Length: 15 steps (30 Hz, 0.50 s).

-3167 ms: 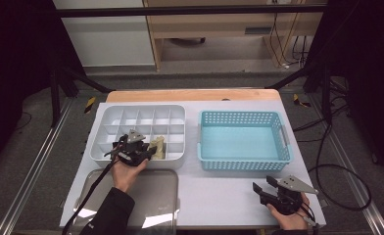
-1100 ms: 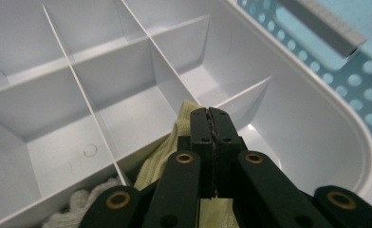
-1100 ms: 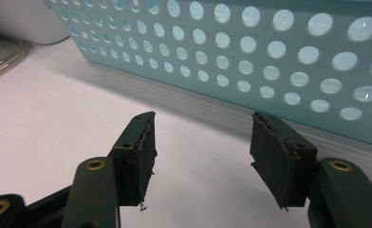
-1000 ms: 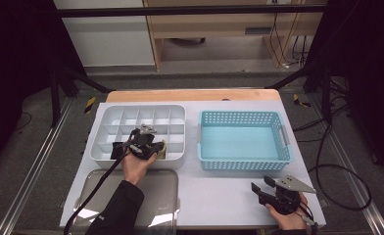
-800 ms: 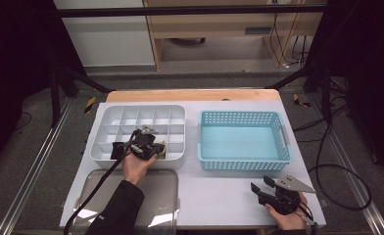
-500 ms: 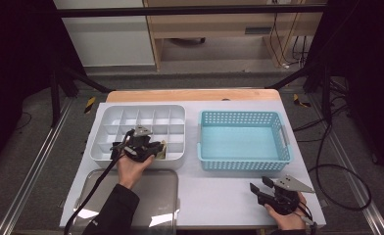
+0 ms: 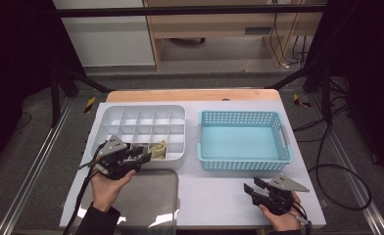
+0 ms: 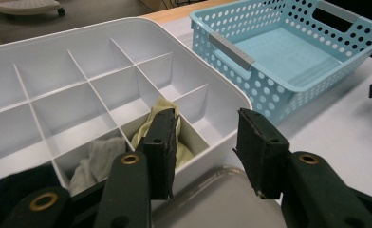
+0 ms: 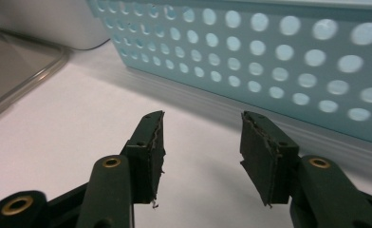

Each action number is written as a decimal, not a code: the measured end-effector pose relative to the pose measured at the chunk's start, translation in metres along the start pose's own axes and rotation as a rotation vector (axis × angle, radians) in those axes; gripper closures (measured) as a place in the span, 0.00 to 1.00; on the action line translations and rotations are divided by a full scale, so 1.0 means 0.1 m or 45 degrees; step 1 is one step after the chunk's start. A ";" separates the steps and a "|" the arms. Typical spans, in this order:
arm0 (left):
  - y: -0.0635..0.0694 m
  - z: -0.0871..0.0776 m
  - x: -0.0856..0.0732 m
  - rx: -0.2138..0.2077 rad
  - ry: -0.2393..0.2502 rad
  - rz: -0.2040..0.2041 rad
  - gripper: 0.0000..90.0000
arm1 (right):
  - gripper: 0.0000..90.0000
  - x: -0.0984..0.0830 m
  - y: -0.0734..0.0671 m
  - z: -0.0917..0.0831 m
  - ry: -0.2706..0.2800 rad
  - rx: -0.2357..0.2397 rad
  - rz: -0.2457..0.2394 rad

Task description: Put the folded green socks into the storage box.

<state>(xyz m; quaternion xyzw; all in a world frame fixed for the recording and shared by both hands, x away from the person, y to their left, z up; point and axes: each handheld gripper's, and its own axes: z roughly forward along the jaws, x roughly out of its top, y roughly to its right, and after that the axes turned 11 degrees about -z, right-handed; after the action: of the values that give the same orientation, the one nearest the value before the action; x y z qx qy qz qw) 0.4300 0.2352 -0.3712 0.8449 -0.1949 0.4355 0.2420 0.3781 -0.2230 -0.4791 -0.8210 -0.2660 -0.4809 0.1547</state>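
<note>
- Inspecting the high view, we find the left gripper at lower left of the frame, over the near edge of the white divided tray, its jaws apart and just been opening, with nothing between them
- We note a beige cloth lying in a near-row compartment of that tray, just beside the left gripper's tips; in the left gripper view it sits just behind the left-hand jaw, with a white cloth in the neighbouring compartment
- We see the right gripper at lower right, above bare table in front of the blue basket, jaws apart though just been closing, holding nothing
- We record a grey lid lying below the tray
</note>
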 end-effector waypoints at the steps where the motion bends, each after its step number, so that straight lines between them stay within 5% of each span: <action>1: 0.00 -0.05 -0.03 0.006 0.006 0.000 0.62 | 0.57 0.01 -0.01 0.01 0.000 0.008 -0.001; 15: -0.10 -0.43 -0.48 0.011 0.027 -0.069 0.55 | 0.57 0.14 -0.18 0.11 0.016 0.090 -0.006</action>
<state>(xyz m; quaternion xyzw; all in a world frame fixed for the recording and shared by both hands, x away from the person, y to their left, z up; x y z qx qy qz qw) 0.3817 0.2743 -0.3917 0.8462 -0.1676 0.4385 0.2520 0.3803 -0.1988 -0.4725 -0.8113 -0.2837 -0.4768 0.1843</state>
